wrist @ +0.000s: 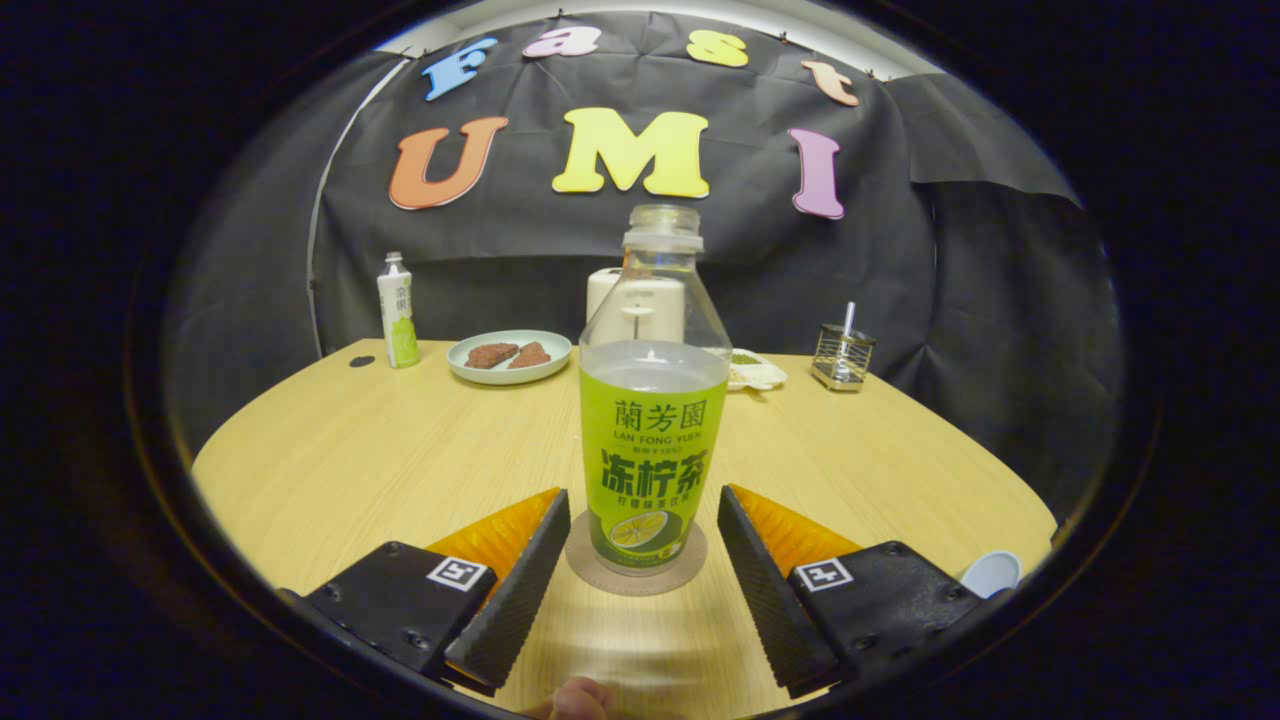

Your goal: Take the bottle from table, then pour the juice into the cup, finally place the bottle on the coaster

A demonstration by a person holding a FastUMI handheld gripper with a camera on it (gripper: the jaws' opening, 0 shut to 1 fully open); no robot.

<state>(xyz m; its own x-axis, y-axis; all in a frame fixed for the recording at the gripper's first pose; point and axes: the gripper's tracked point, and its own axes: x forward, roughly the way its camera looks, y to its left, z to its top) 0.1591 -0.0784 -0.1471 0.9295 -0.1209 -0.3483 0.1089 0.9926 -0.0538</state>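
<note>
The gripper [643,520] bears square markers, screws and seemingly ribbed pads [515,600].

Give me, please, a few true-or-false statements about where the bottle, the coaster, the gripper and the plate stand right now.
1. The bottle stands upright on the coaster. True.
2. The gripper is shut on the bottle. False: its fingers are open, one on each side, apart from it.
3. The bottle has no cap on. True.
4. The plate lies between the fingers. False: it sits far beyond them, near the small carton.
</note>
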